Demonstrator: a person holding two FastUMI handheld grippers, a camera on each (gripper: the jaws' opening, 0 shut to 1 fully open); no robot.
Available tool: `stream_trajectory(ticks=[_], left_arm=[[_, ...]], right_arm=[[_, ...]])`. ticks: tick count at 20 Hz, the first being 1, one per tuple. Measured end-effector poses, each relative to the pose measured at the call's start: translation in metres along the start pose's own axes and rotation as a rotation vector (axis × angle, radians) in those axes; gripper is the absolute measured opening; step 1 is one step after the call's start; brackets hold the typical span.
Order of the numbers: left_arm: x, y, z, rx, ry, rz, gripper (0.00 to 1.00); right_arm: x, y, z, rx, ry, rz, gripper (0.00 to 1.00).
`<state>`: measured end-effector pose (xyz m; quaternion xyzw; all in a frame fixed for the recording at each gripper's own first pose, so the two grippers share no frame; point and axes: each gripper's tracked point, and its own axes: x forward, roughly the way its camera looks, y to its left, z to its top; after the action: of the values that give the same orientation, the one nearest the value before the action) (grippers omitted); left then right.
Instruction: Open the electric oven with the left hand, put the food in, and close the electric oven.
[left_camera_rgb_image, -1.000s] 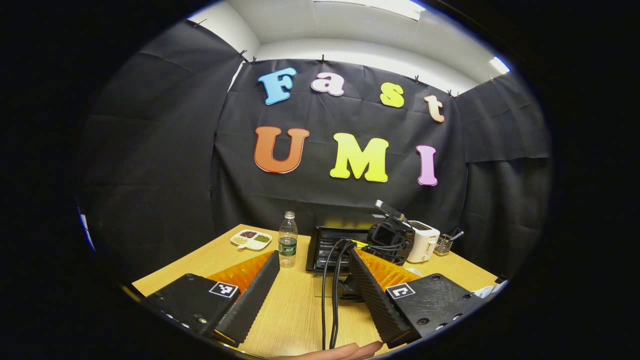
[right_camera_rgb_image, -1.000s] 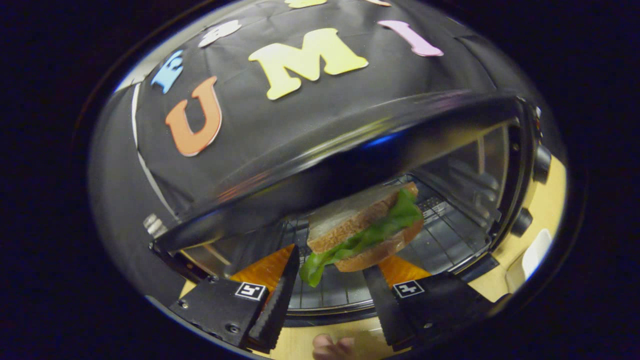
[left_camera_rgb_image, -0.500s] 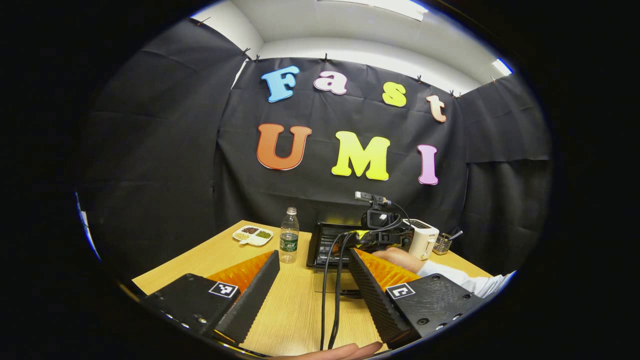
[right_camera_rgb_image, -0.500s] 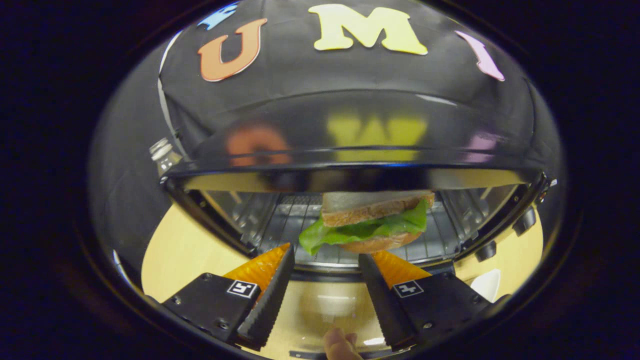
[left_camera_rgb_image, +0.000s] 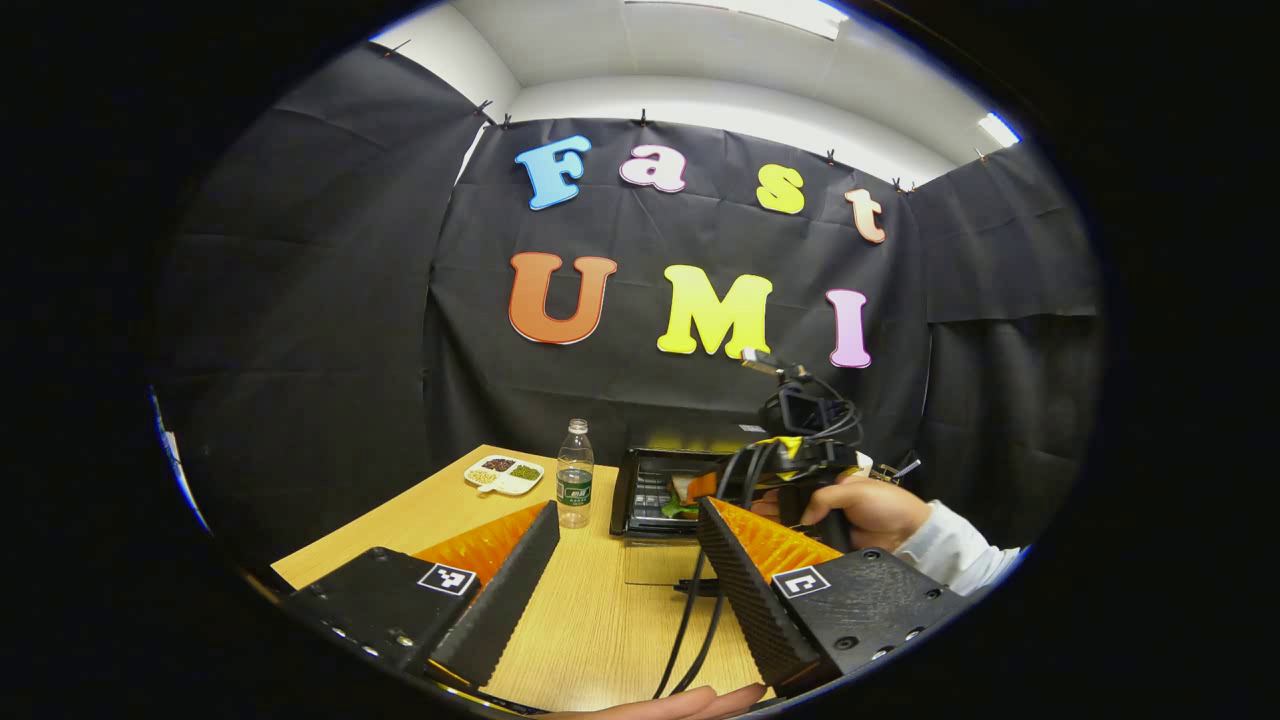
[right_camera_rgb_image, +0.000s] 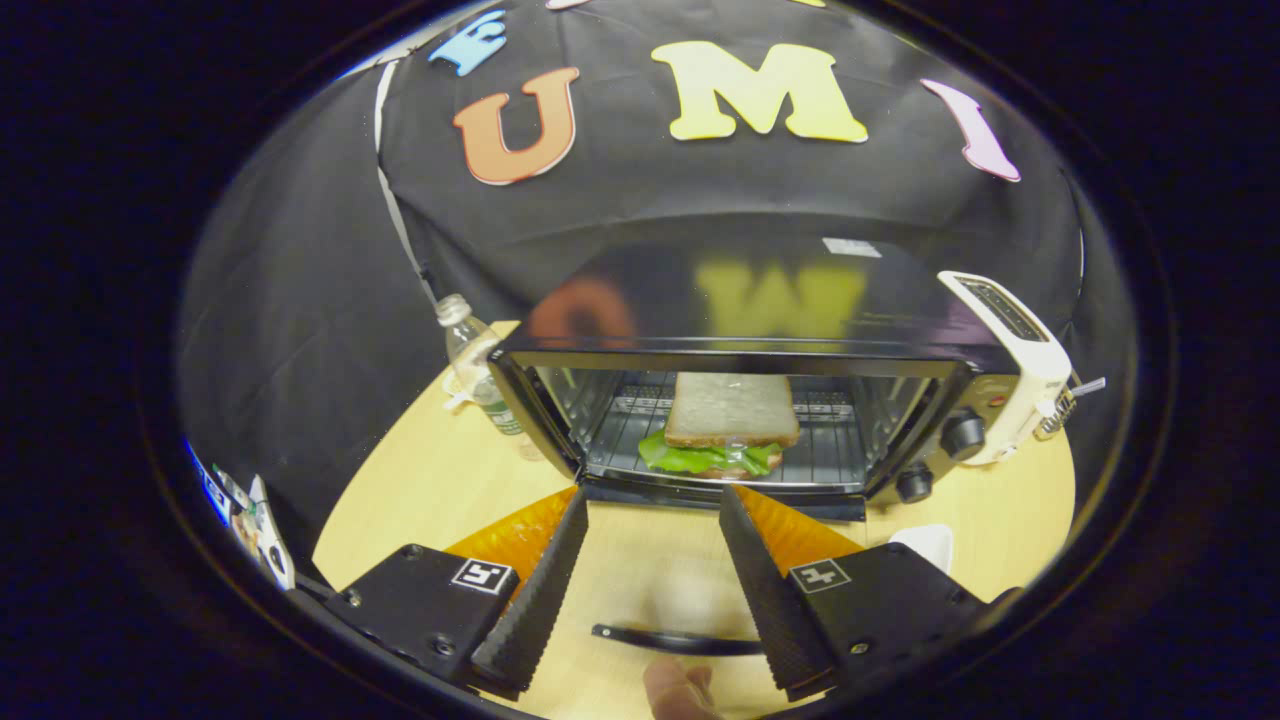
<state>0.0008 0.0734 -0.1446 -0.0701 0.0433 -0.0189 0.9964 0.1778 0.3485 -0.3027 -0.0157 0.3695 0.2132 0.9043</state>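
Ribbed, the inner faces of the right gripper: fingers spread wide, nothing between them, poised above the lowered glass door and its handle.

Left gripper: fingers likewise wide apart and empty, held low over the wooden table, well back from the oven, trailing cables running between its fingers.

Sandwich: bread and lettuce, resting on the wire rack inside the electric oven, near the front edge.

Adjacent items: water bottle just beside the oven's left side; white toaster at its right; divided dish near the bottle.

Remaining step, by judgement: closing the door.

Hazards:
- Lettuce overhangs toward the opening; a rising door may pinch it or nudge the sandwich.
- The right gripper sits in the door's swing path; a collision is likely unless it clears first.
- The handle is thin; a shallow grip may slip, letting the door drop.
- Cables may snag on approach.
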Motion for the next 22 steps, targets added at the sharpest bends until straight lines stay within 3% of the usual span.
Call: stream_trajectory(ticks=[10,14,15,16,17,18,19,20,22], left_arm=[[0.041,-0.020,-0.025,0.034,0.083,-0.003,0.92],[0.070,-0.042,-0.065,0.011,0.183,-0.043,0.92],[0.076,-0.048,-0.077,0.013,0.216,-0.053,0.92],[0.083,-0.054,-0.089,0.018,0.246,-0.061,0.92],[0.090,-0.061,-0.102,0.024,0.277,-0.069,0.92],[0.096,-0.067,-0.115,0.027,0.311,-0.076,0.92],[0.101,-0.072,-0.130,0.028,0.345,-0.083,0.92],[0.105,-0.078,-0.143,0.028,0.380,-0.086,0.92],[0.113,-0.087,-0.166,0.038,0.441,-0.093,0.93]], right_arm=[[-0.169,-0.039,0.022,-0.013,-0.327,-0.016,0.87],[-0.234,-0.087,0.024,0.029,-0.438,-0.092,0.87],[-0.245,-0.097,0.025,0.034,-0.461,-0.109,0.78],[-0.257,-0.107,0.028,0.032,-0.489,-0.125,0.79],[-0.270,-0.118,0.031,0.029,-0.514,-0.144,0.90],[-0.280,-0.128,0.032,0.021,-0.535,-0.165,0.91],[-0.291,-0.139,0.031,0.017,-0.557,-0.183,0.79],[-0.302,-0.147,0.031,0.012,-0.576,-0.198,0.91],[-0.318,-0.164,0.031,0.004,-0.615,-0.237,0.90]])
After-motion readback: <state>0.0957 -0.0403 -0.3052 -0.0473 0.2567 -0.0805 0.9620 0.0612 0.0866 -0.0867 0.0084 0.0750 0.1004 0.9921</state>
